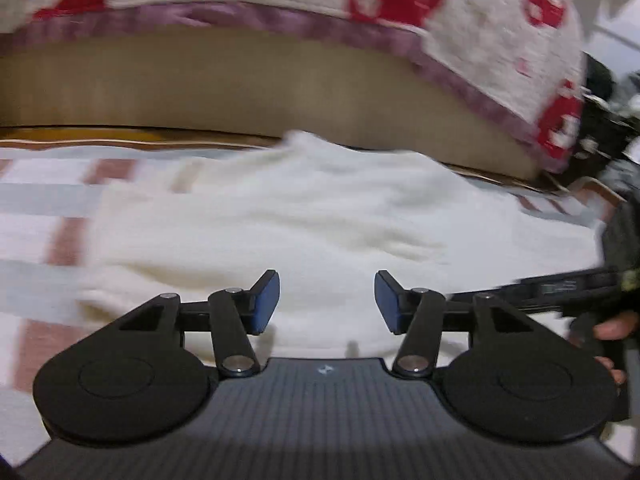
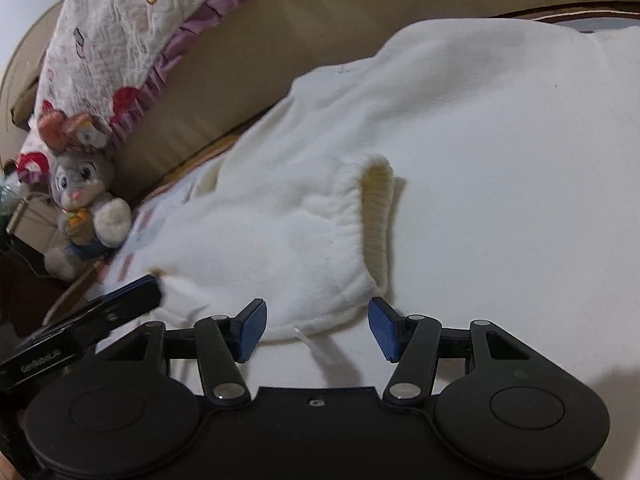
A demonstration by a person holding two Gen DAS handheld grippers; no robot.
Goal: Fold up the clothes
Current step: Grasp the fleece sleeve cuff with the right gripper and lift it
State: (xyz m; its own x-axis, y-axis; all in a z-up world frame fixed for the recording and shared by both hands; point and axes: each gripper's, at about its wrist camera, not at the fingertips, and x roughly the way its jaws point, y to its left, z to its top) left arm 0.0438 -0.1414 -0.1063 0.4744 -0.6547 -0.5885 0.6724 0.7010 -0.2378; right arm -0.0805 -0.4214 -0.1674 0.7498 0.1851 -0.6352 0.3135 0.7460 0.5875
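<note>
Fingers: both grippers [image 1: 327, 300] [image 2: 318, 328] parted, empty | sweater [image 2: 460, 140] cuff [image 2: 376, 208] faces right

Headboard [image 2: 320, 40] and quilt [image 2: 120, 40] block far side; plush rabbit [image 2: 84, 208] crowds corner; white garment [image 2: 480, 160] flat, passable above.

Both grippers are the same build: matte black, two round discs at the base, silver pivot screws on the linkage arms, and blue ribbed pads [image 1: 266, 300] on the fingertips. The left gripper [image 1: 327, 300] has a ribbed grey body with a tiny white logo in the middle. The right gripper [image 2: 318, 328] has a plain black plate with one small screw. The other unit's side shows white "GenRobot" lettering in the right wrist view.
</note>
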